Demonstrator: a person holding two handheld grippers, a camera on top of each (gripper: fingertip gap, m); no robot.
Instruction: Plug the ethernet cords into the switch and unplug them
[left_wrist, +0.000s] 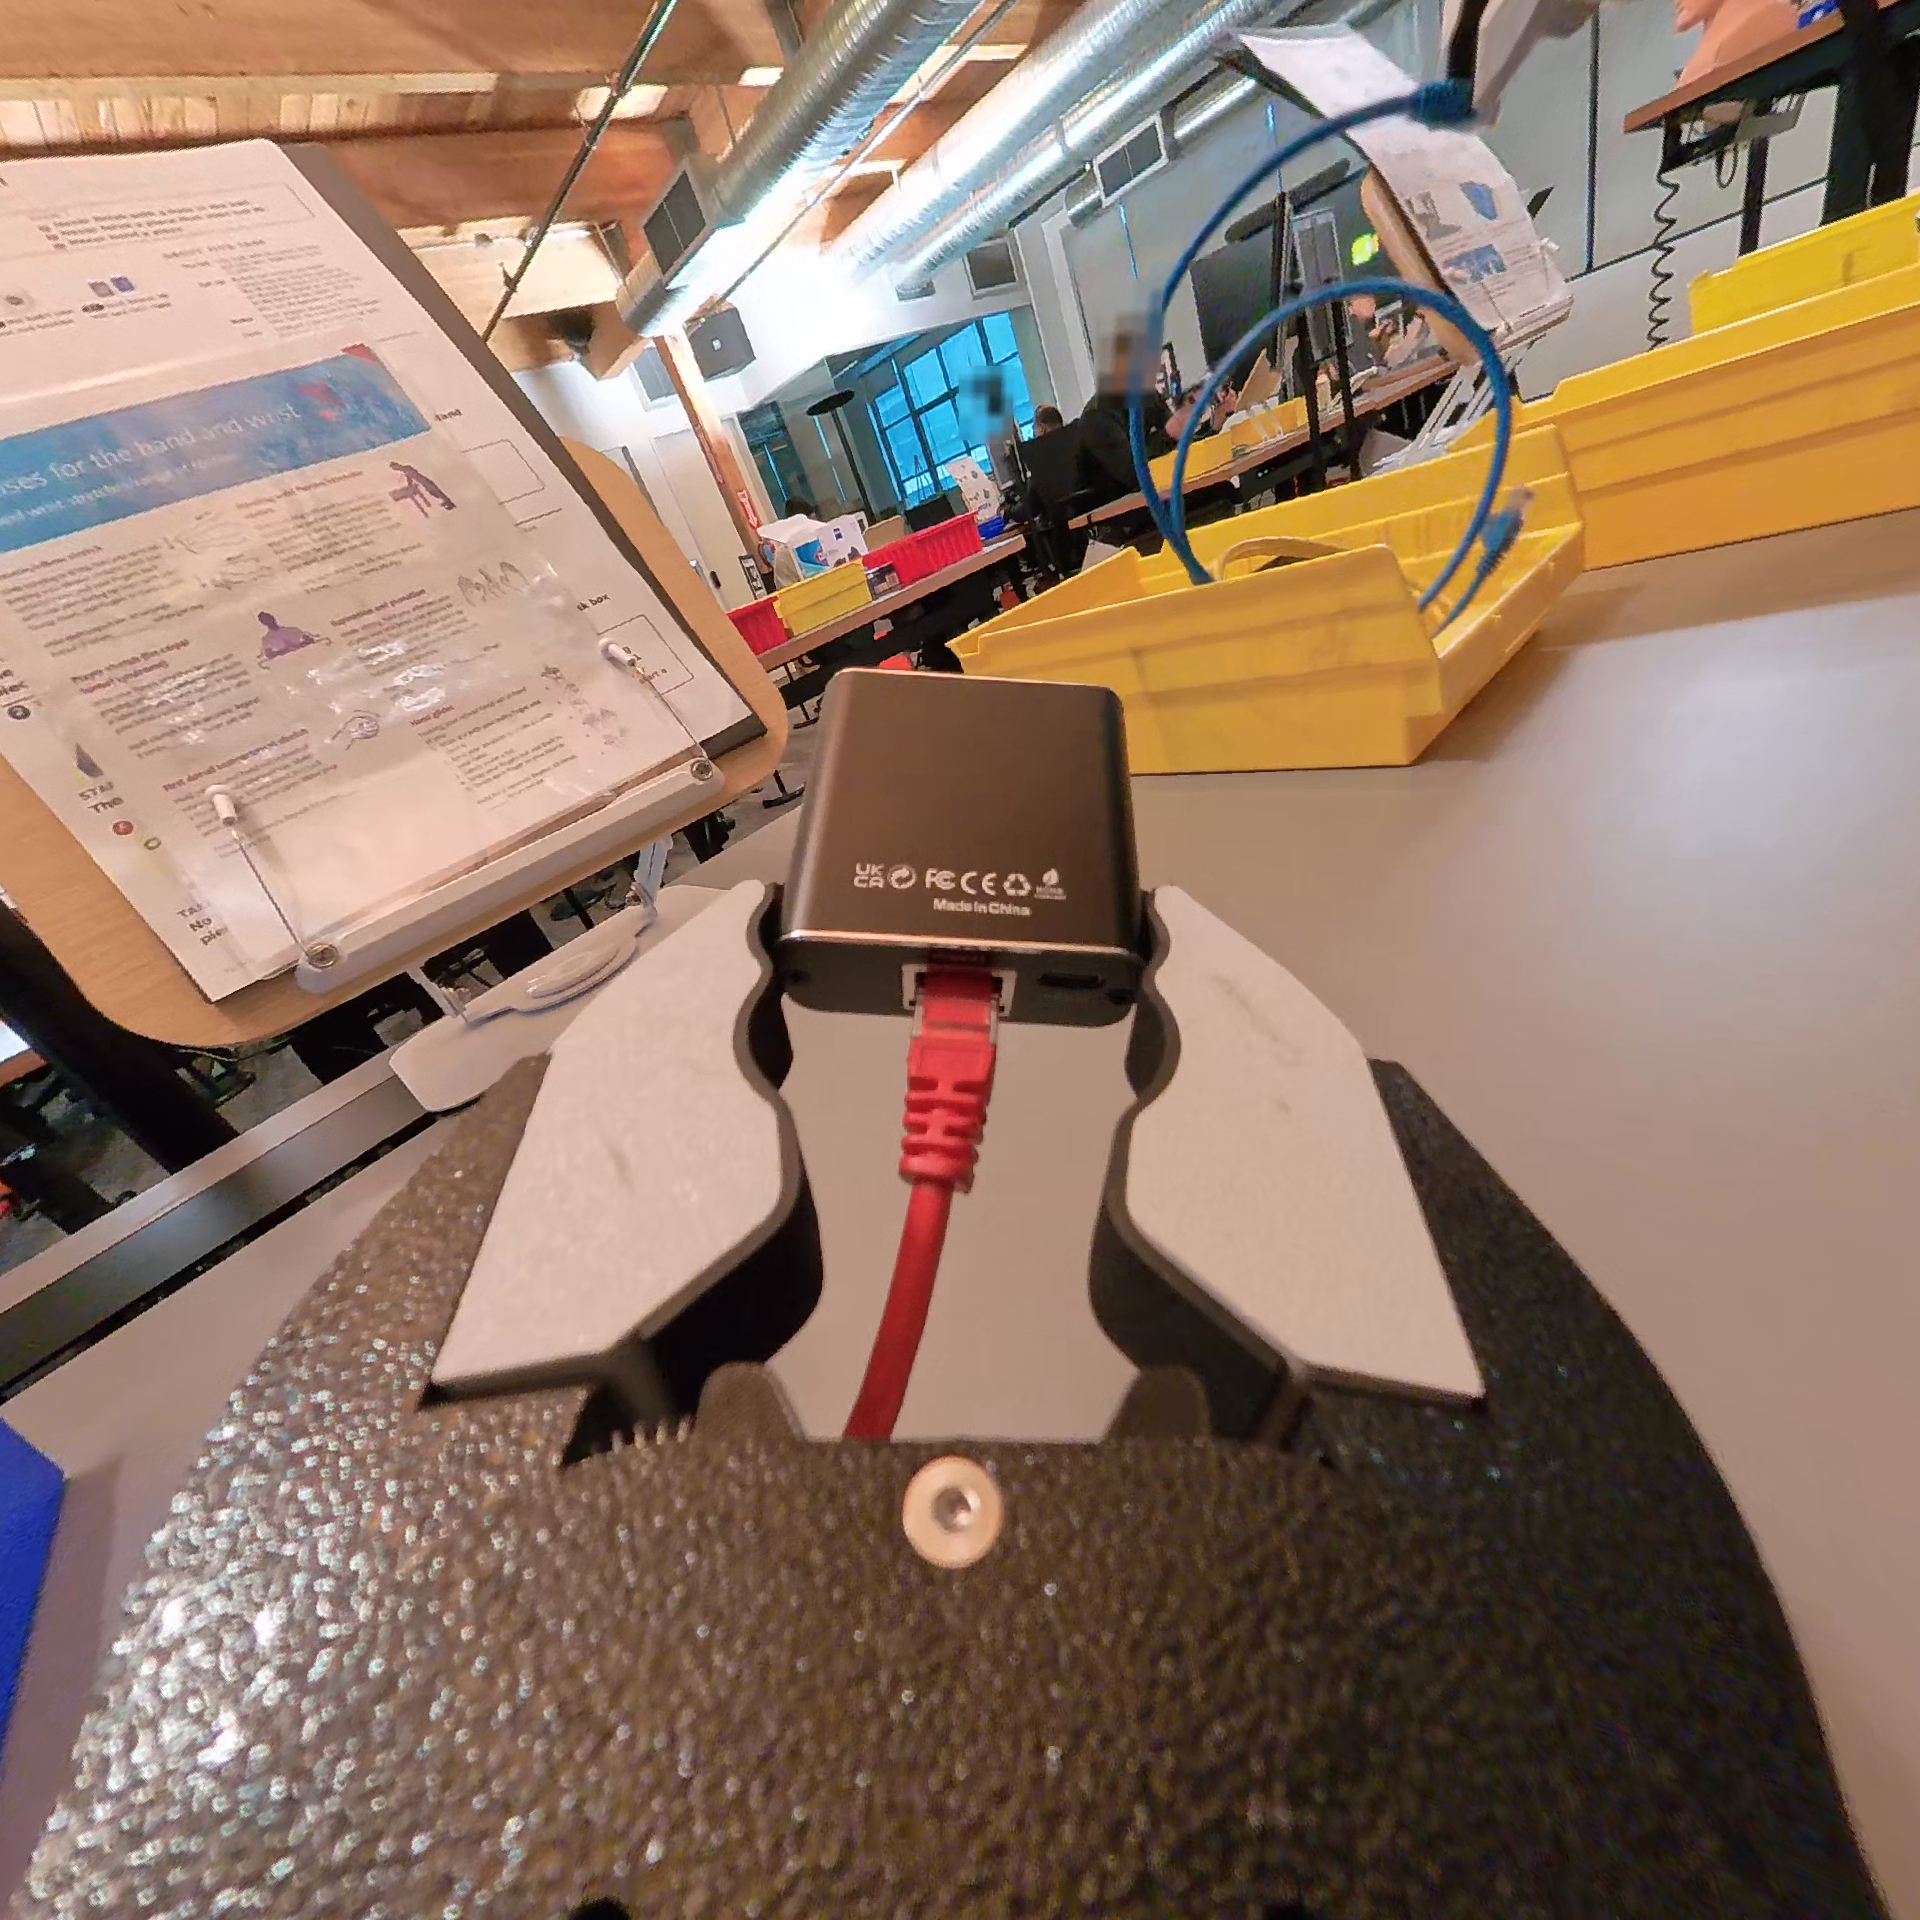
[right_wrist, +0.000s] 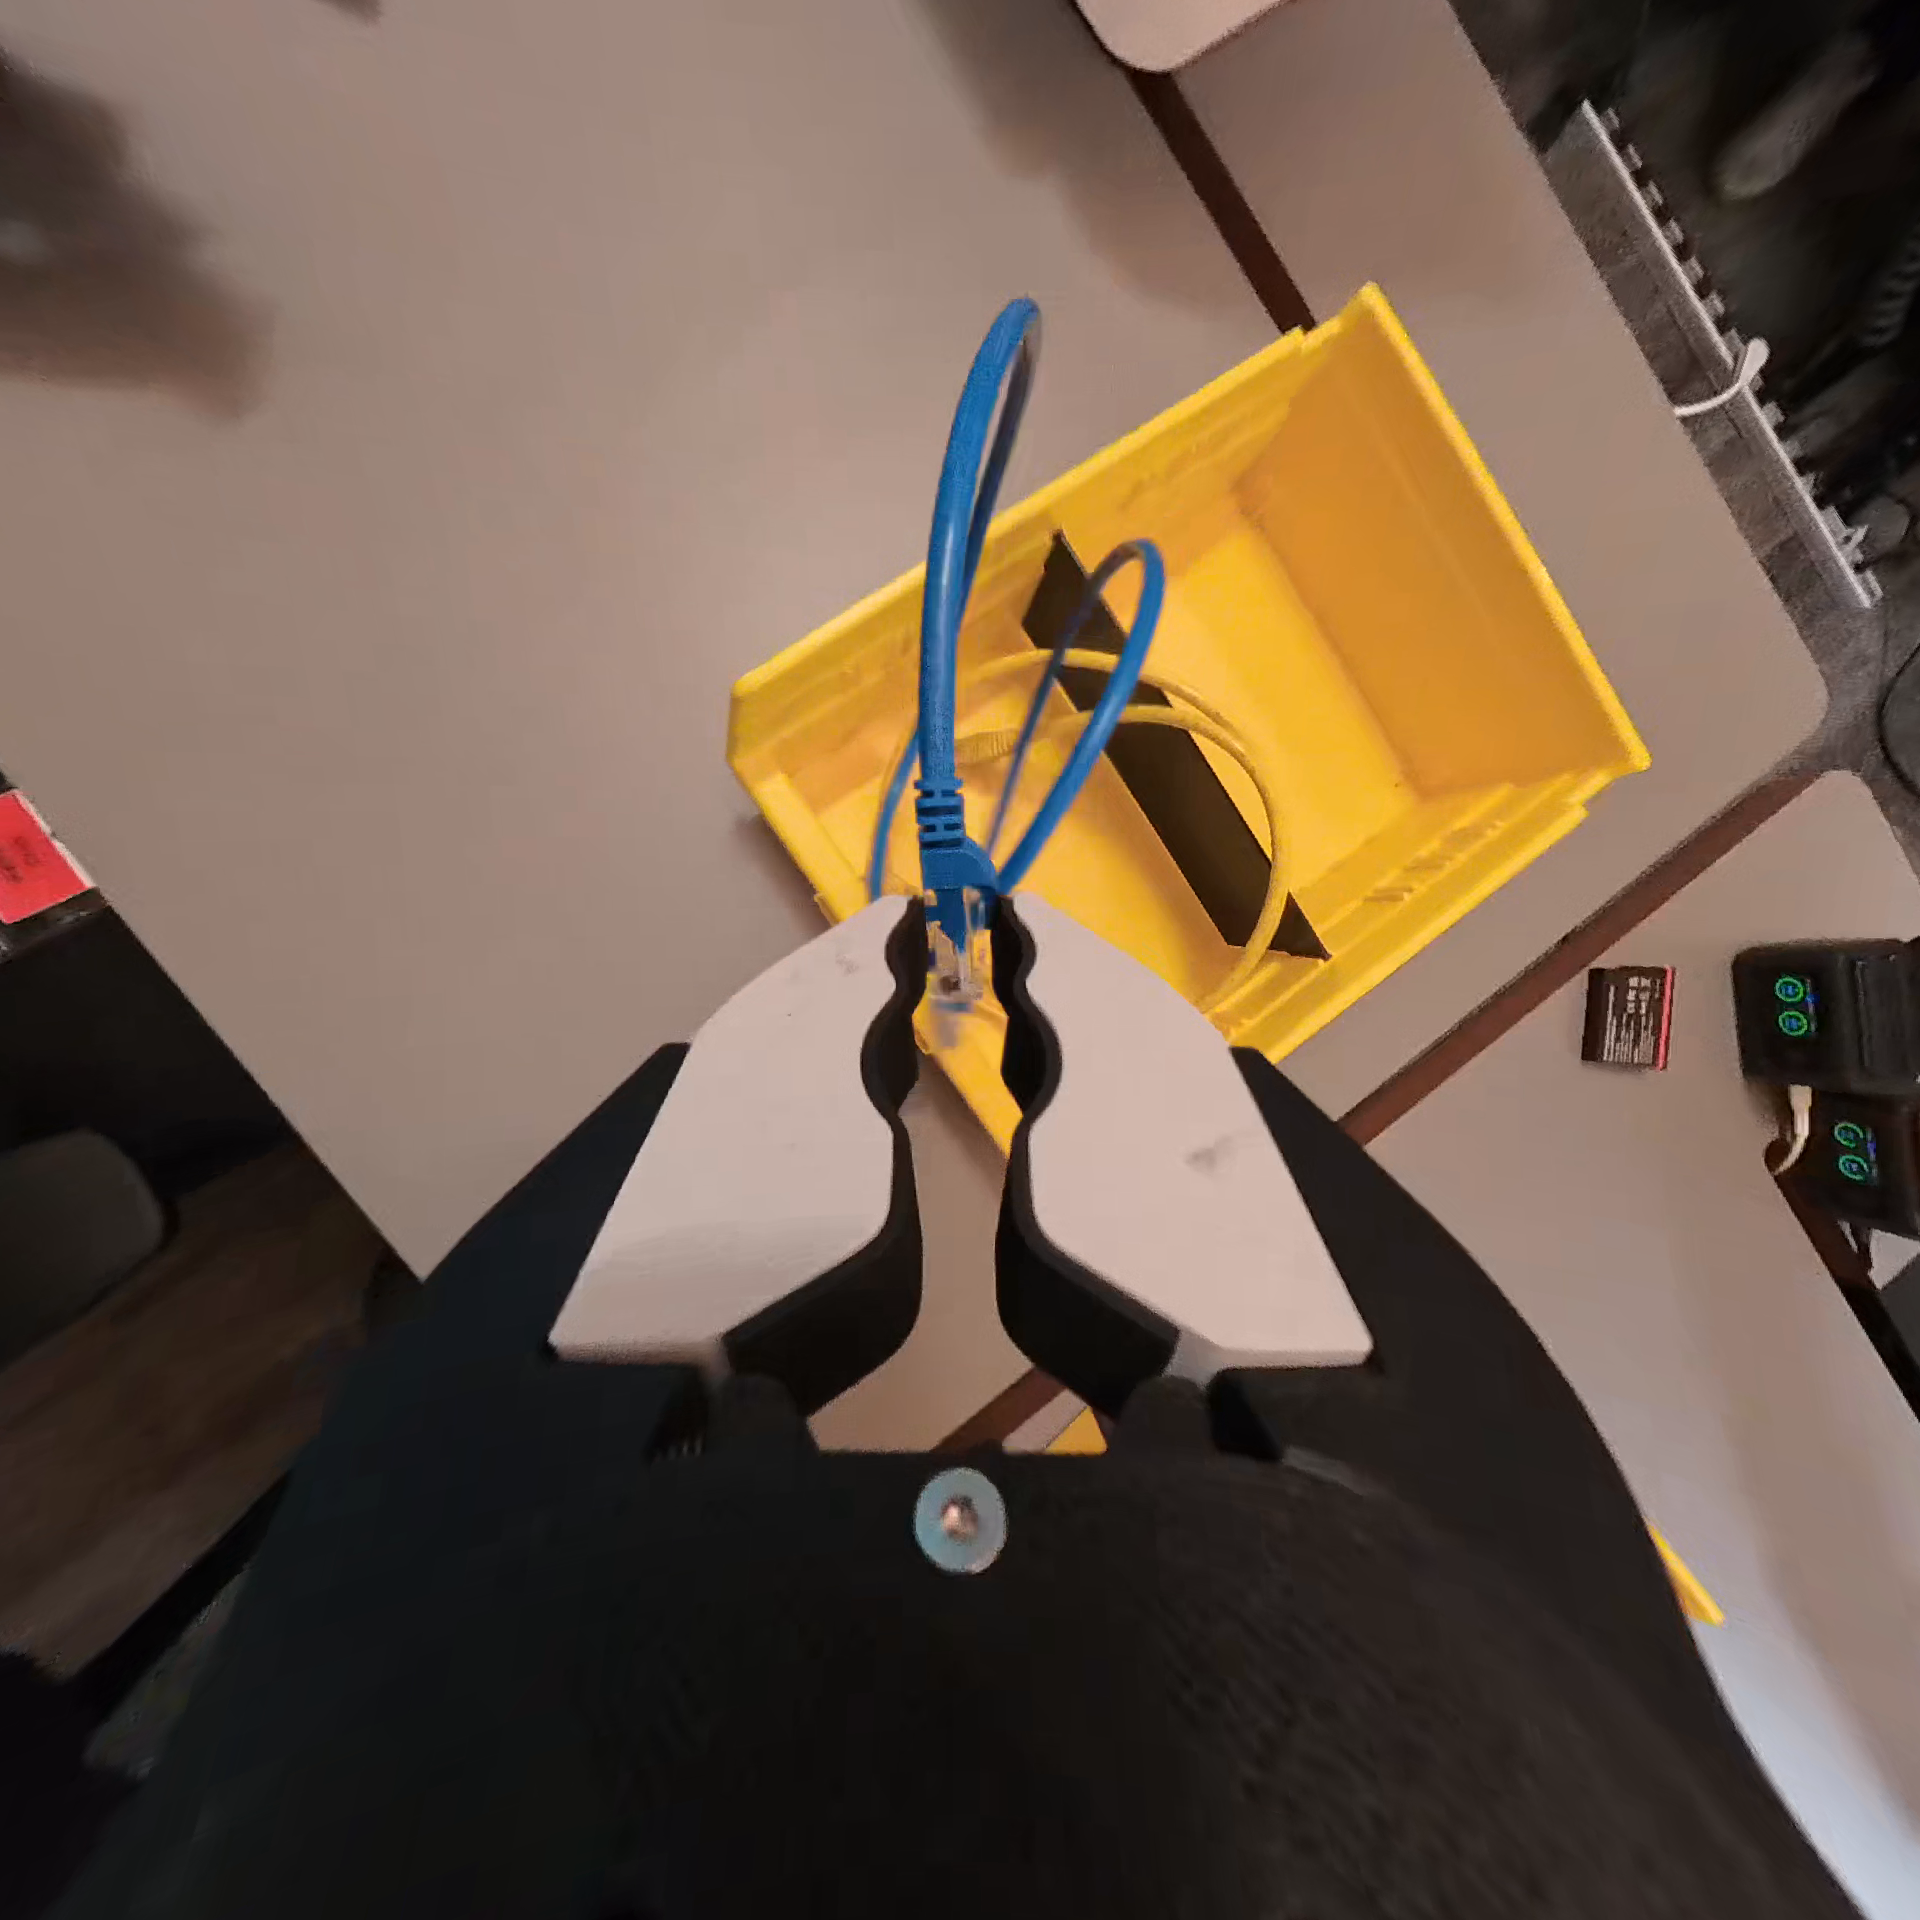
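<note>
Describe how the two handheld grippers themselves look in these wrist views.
Both are alike. The left gripper has two broad light-grey fingers with wavy black inner pads, set in a black, rough-textured, glittery body with a silver screw and washer at its centre. The right gripper shows the same grey fingers, scalloped black pads, black body and central screw. No sleeves or hands are visible.

The left gripper (left_wrist: 961, 935) has two pale grey fingers (left_wrist: 665, 1122) with black wavy inner edges. They sit on a wide black body with a rough, glittering grain. One silver screw (left_wrist: 952, 1509) sits just behind the finger roots, at the middle. The right gripper (right_wrist: 961, 935) has the same form: pale grey fingers (right_wrist: 769, 1143), black wavy pads, a dark body, and a silver screw (right_wrist: 959, 1521) behind the fingers.
</note>
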